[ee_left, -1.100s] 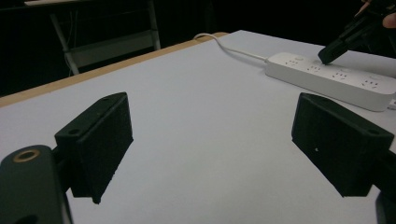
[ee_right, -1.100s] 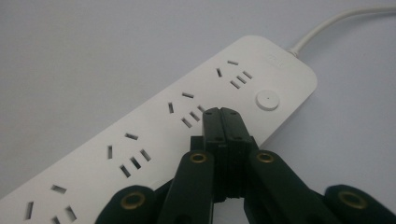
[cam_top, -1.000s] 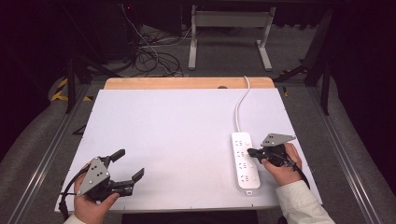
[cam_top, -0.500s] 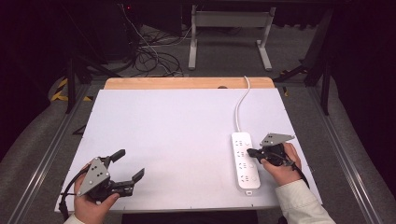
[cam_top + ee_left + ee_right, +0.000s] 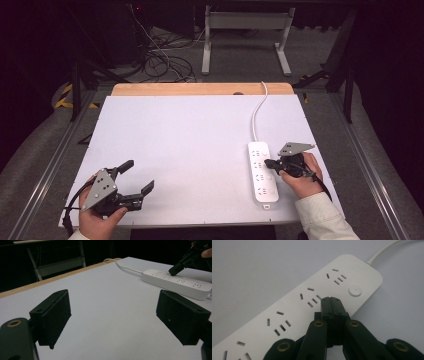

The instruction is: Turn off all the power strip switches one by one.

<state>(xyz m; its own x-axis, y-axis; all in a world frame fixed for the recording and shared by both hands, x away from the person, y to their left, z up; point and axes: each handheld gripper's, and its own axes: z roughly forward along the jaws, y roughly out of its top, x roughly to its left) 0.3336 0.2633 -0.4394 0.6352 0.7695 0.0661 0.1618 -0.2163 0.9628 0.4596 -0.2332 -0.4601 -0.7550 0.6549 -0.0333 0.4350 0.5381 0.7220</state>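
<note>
On the white table (image 5: pixel 200 140), right gripper (image 5: pixel 268 163) closed over power strip (image 5: pixel 262 172); left gripper (image 5: pixel 137 177) wide open.

Your bench: a flat white rectangular top (image 5: pixel 190 140) with a pale wooden strip (image 5: pixel 175 89) along its far edge. A long white plastic power strip (image 5: pixel 261 172) lies flat near the right edge, lengthwise, its near end close to the near edge. A round white button (image 5: pixel 355 290) sits at its far end. Its white cord (image 5: pixel 256 117) runs from that end to the far edge and over the wood. Beyond the bench, on the floor: a tangle of black cables (image 5: pixel 160 62), a grey metal stand (image 5: pixel 245 22), yellow-and-black tape (image 5: pixel 64 96) off the far left corner.
</note>
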